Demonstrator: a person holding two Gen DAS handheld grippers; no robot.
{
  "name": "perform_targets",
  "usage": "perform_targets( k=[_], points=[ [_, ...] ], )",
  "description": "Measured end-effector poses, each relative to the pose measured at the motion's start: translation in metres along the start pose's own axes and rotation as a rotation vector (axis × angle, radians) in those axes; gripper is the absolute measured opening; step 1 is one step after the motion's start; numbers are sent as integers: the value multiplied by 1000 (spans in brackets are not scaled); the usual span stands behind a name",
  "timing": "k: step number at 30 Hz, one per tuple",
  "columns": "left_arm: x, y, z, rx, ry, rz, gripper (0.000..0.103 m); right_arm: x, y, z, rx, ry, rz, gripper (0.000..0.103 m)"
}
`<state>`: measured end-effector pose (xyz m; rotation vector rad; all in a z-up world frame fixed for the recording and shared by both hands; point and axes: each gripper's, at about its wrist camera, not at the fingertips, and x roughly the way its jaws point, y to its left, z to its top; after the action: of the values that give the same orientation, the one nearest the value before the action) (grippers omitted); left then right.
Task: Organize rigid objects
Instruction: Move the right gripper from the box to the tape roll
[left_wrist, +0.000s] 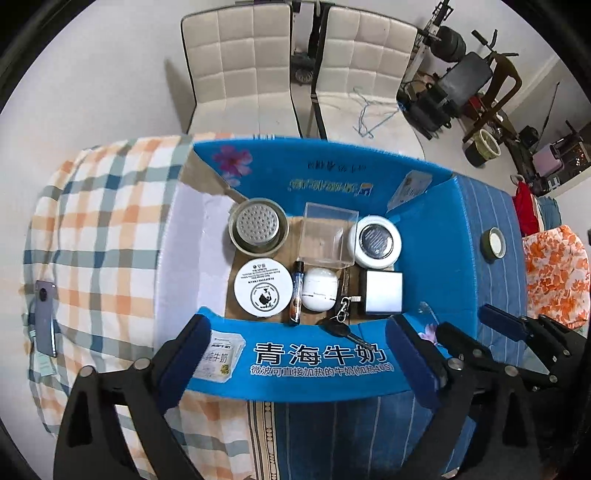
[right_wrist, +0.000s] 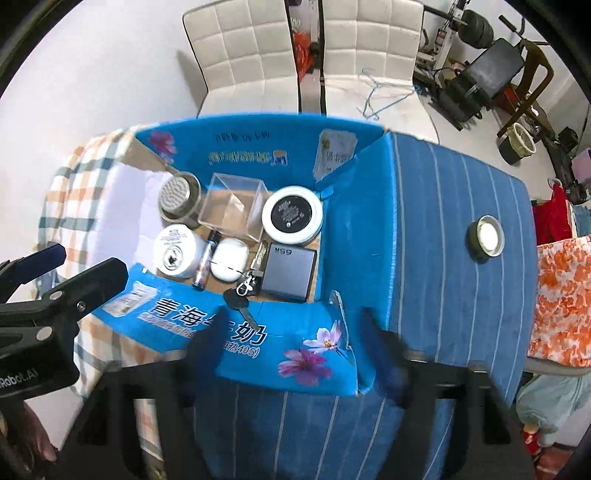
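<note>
An open blue cardboard box (left_wrist: 436, 236) (right_wrist: 354, 229) holds a metal strainer cup (left_wrist: 258, 226), a clear plastic box (left_wrist: 327, 232), a white round tin (left_wrist: 378, 240), a white cream jar (left_wrist: 263, 287), a dark tube (left_wrist: 297, 291), a white earbud case (left_wrist: 319, 288) and a square grey case (left_wrist: 382, 291) (right_wrist: 290, 271). A key (left_wrist: 341, 328) (right_wrist: 240, 301) lies over the box's near edge. My left gripper (left_wrist: 297, 354) is open and empty above the near flap. My right gripper (right_wrist: 295, 343) is open and empty, blurred, above the near right flap.
A roll of tape (left_wrist: 493, 242) (right_wrist: 487, 236) lies on the blue striped cloth right of the box. A phone (left_wrist: 46, 317) lies on the checked cloth at the far left. Two white chairs (left_wrist: 240, 66) stand behind the table. Exercise gear (left_wrist: 465, 74) is at back right.
</note>
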<state>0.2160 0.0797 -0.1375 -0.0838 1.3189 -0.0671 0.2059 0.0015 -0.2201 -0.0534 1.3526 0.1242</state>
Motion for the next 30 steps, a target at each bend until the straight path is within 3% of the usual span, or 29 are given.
perform_targets(
  k=[9, 15, 22, 30],
  points=[
    [-35, -19, 1, 21, -76, 25, 103, -48, -36, -2, 89, -75, 14, 90],
    [-36, -56, 16, 29, -113, 40, 103, -36, -125, 3, 290, -69, -66, 90],
    [14, -110, 38, 67, -72, 15, 103, 0, -243, 13, 481, -36, -184, 90],
    [85, -124, 58, -10, 23, 44, 103, 84, -301, 49, 517, -49, -208, 90]
  ],
)
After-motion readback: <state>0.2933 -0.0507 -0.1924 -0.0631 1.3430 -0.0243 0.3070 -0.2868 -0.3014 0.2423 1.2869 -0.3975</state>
